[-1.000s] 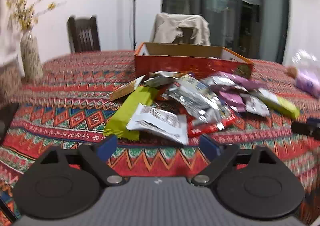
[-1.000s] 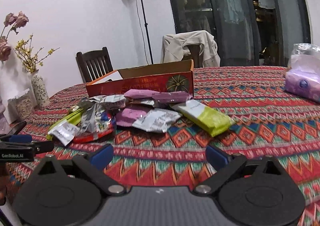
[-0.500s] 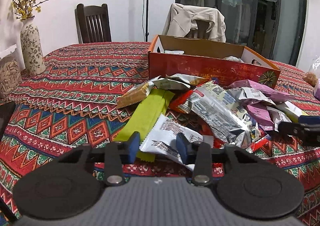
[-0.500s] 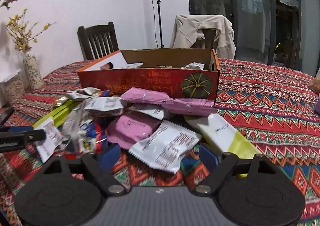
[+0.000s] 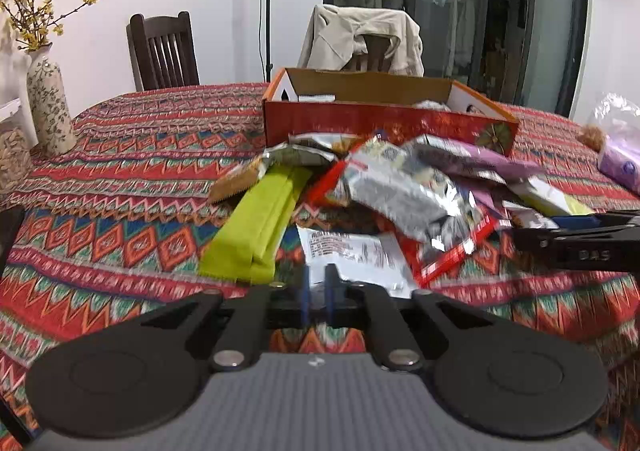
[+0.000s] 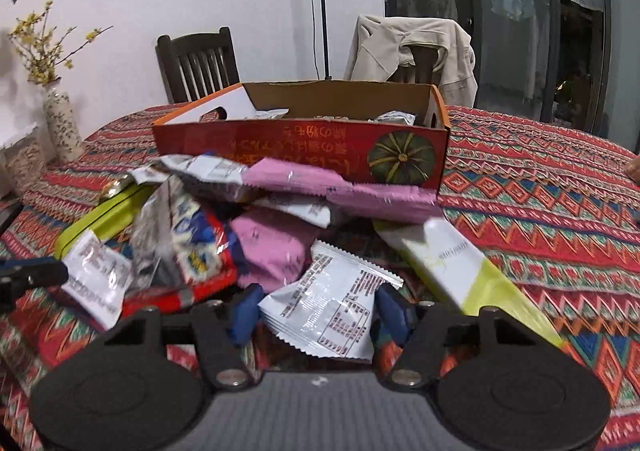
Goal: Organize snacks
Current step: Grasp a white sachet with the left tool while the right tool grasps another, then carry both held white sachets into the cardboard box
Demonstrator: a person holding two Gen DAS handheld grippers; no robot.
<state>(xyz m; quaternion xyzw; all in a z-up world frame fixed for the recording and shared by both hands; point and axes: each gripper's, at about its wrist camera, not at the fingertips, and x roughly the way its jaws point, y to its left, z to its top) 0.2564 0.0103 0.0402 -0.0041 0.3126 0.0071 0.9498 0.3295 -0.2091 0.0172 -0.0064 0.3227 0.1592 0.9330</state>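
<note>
Snacks mostly unsorted: heaped on bench [image 5: 120,179] just in front of red cardboard box [image 6: 300,147], only a few packets showing inside box past its near wall. Judged early in task, bulk of pile left to move.

Left tool [image 5: 316,297] nearly closed, fingers a narrow slit apart at near edge of white printed sachet [image 5: 352,251]; whether sachet edge is actually pinched, cannot tell. Right tool [image 6: 316,311] partly open, blue fingers either side of another white sachet with a printed table [image 6: 332,311], not clamped on it.

Lime-green bar packet [image 5: 256,227] just left of left tool's sachet, silver foil packet [image 5: 400,195] overlapping a red-edged one just beyond. Pink wrappers [image 6: 340,191] leaning against box front; white-and-lime packet [image 6: 460,267] to right of right tool.

Open patterned cloth to left and right of pile, room to draw back toward near edge. Box wall stands between pile and drop zone, so needs a lift over rim. Tools close together, right one visible at left view's edge. Floral vase [image 5: 50,107] well off to left.
</note>
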